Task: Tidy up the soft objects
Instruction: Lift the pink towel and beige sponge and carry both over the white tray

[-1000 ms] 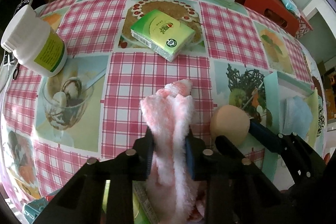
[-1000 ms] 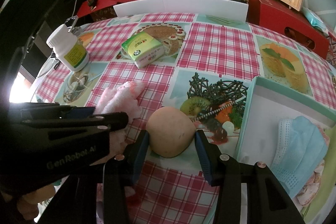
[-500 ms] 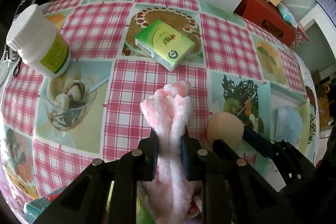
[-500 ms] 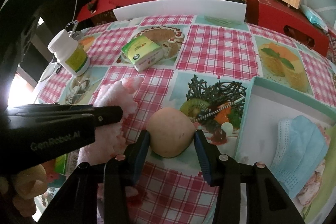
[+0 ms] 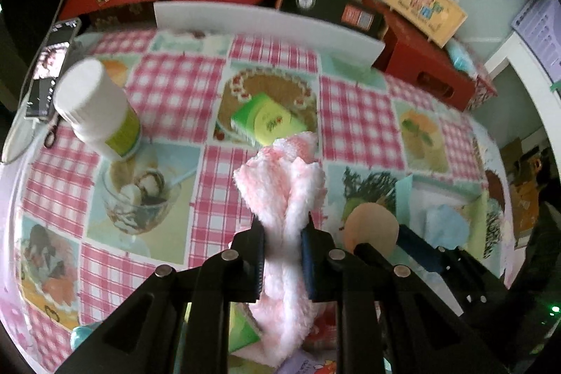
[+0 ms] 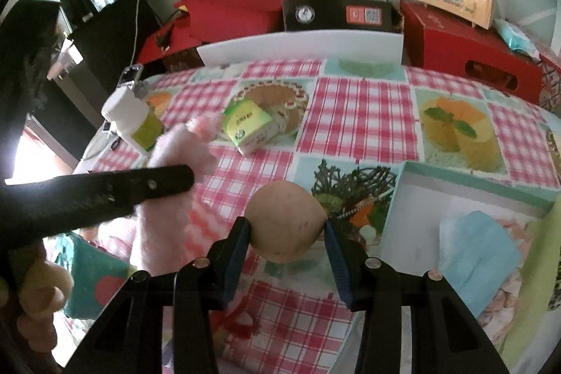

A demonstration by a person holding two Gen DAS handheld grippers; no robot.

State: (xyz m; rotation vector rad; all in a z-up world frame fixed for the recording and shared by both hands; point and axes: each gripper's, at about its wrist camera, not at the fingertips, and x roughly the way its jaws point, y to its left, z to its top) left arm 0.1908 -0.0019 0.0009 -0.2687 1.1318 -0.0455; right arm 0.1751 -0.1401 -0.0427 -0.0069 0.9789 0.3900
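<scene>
Above tablecloth (image 5: 168, 93), left claw (image 5: 282, 233) tilted down, gripping towel (image 5: 284, 184)

left gripper (image 5: 282, 233) pointing steeply down, jaws pinched nearly together on something, right gripper (image 6: 286, 230) beside it, angled down, jaws clamped on something

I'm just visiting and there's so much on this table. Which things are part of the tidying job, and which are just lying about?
Part of the job:
pink fluffy cloth, in the left gripper
tan soft ball, in the right gripper
teal box holding a blue face mask

Just lying about:
white pill bottle
green tissue pack
red boxes behind the table
</scene>
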